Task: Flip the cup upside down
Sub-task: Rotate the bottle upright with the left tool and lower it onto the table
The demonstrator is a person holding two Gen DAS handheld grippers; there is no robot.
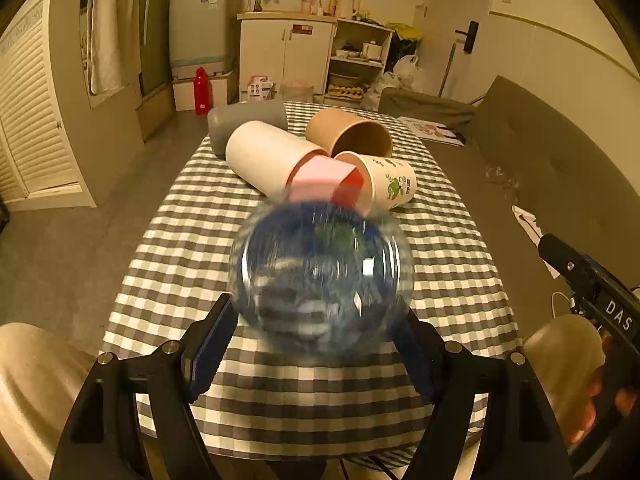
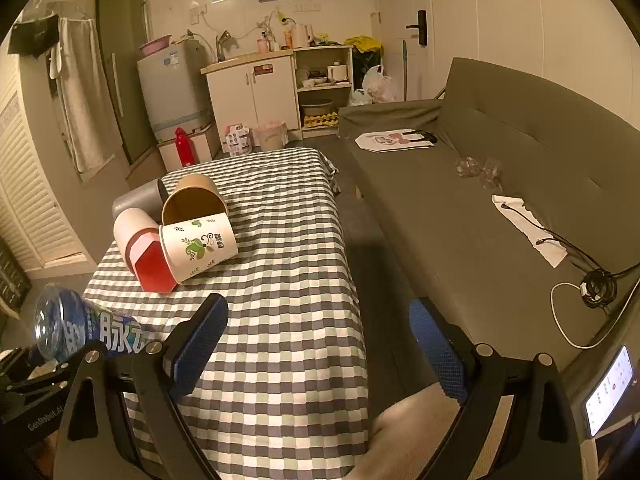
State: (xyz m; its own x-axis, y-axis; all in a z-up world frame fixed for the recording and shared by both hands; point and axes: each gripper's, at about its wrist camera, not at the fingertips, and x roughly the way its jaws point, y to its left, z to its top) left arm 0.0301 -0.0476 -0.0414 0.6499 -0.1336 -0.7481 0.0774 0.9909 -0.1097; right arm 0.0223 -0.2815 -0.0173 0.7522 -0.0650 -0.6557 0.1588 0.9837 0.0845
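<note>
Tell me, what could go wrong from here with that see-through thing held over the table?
The clear plastic bottle with a blue label is blurred between the left gripper fingers, so it may be moving and could slip. Just beyond it lie a white paper cup with green print and a pink-and-red box; a swing could knock them. The right gripper is open and empty, offering no support.

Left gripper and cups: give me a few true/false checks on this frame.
1. The left gripper holds a clear plastic bottle. True.
2. The right gripper grips the printed paper cup. False: it is open and holds nothing.
3. The brown cup stands upright. False: it lies on its side.
4. The cups lie on a checkered tablecloth. True.
5. The red cup sits apart from the others. False: it touches the printed paper cup.
</note>
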